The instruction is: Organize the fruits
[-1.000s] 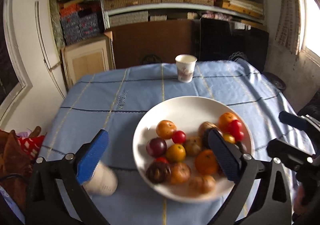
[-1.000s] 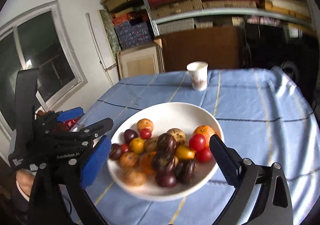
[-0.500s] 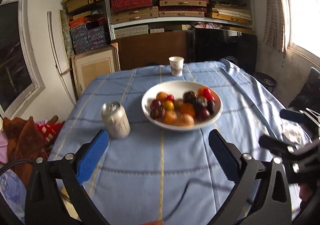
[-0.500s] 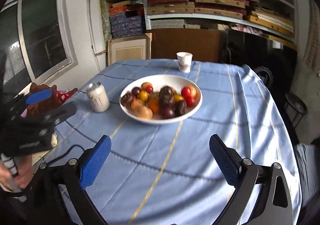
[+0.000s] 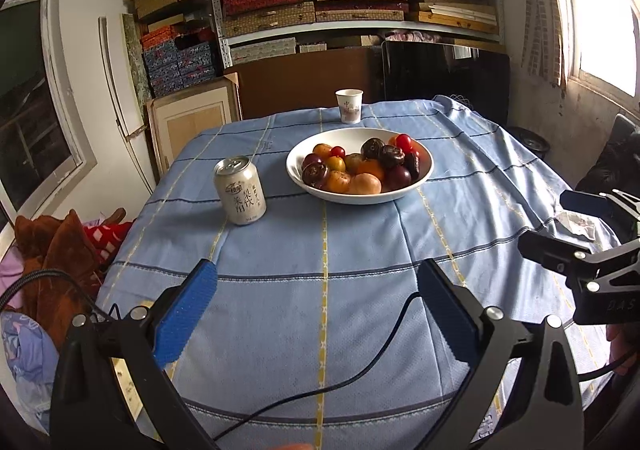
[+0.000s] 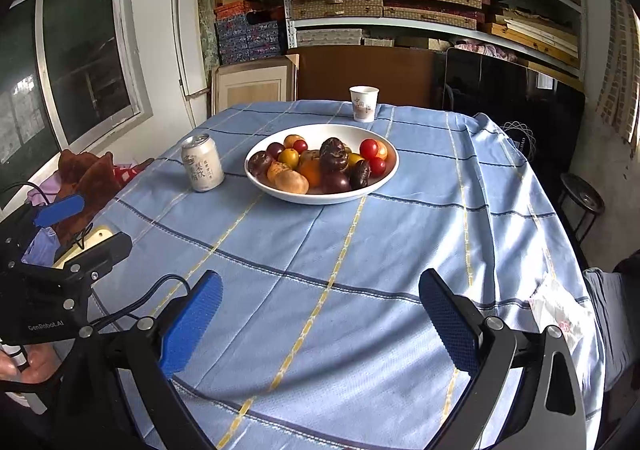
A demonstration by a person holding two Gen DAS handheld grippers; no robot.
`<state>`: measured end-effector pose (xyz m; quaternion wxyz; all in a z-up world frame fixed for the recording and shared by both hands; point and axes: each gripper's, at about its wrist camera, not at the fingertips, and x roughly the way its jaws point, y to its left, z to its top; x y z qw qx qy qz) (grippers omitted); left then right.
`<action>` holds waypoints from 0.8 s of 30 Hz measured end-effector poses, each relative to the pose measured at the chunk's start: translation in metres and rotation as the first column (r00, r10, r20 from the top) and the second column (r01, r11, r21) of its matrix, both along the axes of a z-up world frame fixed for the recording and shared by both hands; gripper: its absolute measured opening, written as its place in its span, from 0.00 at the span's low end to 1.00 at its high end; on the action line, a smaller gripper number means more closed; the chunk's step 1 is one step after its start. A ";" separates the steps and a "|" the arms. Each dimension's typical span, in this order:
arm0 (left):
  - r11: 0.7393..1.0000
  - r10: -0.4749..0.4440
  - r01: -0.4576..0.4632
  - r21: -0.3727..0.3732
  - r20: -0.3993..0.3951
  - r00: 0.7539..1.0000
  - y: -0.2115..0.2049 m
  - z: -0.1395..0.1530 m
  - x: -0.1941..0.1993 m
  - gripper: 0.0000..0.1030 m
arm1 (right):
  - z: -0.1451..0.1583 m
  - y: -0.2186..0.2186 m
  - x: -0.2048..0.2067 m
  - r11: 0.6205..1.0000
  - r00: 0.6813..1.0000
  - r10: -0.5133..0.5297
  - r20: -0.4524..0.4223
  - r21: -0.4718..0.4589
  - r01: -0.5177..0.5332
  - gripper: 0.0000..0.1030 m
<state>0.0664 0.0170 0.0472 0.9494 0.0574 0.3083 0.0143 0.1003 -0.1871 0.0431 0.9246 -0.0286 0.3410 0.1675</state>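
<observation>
My blue tablecloth (image 5: 360, 250) spreads wide, and the white bowl (image 5: 424, 173) on it is my landmark, heaped with fruits (image 5: 358, 169). The can (image 5: 240, 189) stands left of the bowl, the paper cup (image 5: 349, 106) behind it. My left gripper (image 5: 320, 306) and right gripper (image 6: 320, 306) hover spread apart and empty, well short of the bowl.

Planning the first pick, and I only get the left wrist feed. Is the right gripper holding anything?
Observer: No. The right gripper is open, with only cloth between its pads.
Operator: And where does my own one sit, seen from outside?
Observer: The left gripper is open at the cloth's near left edge, short of the can and far from the bowl.
</observation>
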 end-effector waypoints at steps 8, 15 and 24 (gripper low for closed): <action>0.999 0.013 -0.013 -0.034 -0.007 1.000 0.009 0.001 0.001 0.95 | 0.003 0.005 -0.004 1.000 1.000 0.015 0.008 -0.012 -0.015 0.96; 0.998 0.015 -0.016 -0.053 -0.009 1.000 0.011 0.000 0.005 0.95 | 0.002 0.006 -0.005 1.000 1.000 0.017 0.005 -0.009 -0.017 0.96; 0.997 0.052 -0.053 -0.064 -0.017 0.999 0.015 -0.003 0.009 0.95 | -0.001 0.004 -0.004 1.000 1.000 0.011 -0.001 -0.005 -0.011 0.96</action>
